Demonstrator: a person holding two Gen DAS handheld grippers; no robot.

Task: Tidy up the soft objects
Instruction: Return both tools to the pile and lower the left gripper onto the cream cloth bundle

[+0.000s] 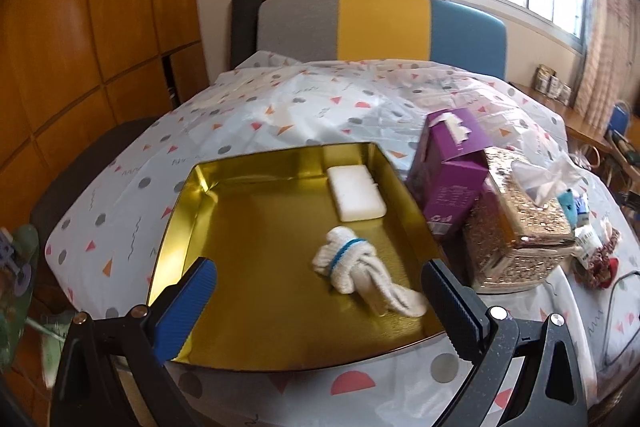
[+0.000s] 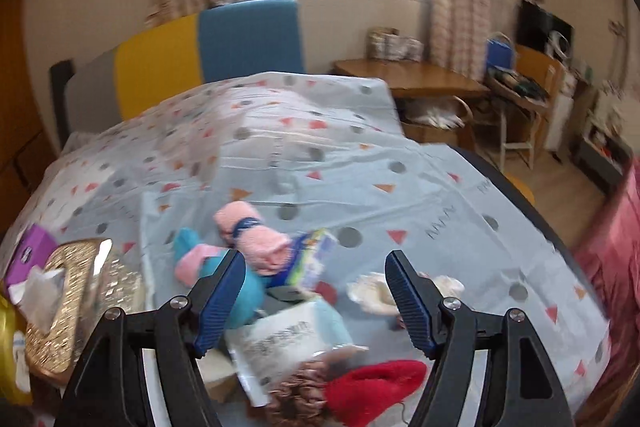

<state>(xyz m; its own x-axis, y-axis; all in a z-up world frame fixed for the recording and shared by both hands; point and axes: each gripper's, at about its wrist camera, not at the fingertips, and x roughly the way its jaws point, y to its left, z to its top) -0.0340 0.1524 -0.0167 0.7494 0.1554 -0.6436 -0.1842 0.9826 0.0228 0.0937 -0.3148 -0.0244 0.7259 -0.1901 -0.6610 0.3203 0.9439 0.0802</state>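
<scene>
One shallow gold metal tray [image 1: 208, 195] sits on the patterned plastic table cover [image 1: 248, 107]. Inside it: one white rectangular sponge block [image 1: 356, 195] near the far right corner, and one rolled white sock bundle with a blue band [image 1: 360, 269] toward the near right. The rest of the tray floor is bare gold.

Left gripper [image 1: 320, 311] hangs over the tray's near edge, jaws spread wide, nothing between them; the sock bundle lies just ahead.

Against the tray's right wall: one purple cardboard tissue box [image 1: 452, 167], and nearer, one glittery gold tissue holder [image 1: 520, 227] with tissue sticking out. Both crowd the tray's right side.

Right gripper [image 2: 314, 301] is over a heap to the right of the gold holder, fingers released and apart, gripping nothing. Counted in the blurred heap: one pink rolled sock with a dark blue band [image 2: 250, 239], one turquoise and pink soft bundle [image 2: 208, 267], one clear plastic packet with print [image 2: 288, 343], one red fuzzy piece [image 2: 372, 387], one brown frilly scrunchie [image 2: 300, 391], and one cream frilly piece [image 2: 372, 293]. These overlap closely.

Beyond the heap the table cover runs open to its far edge.
</scene>
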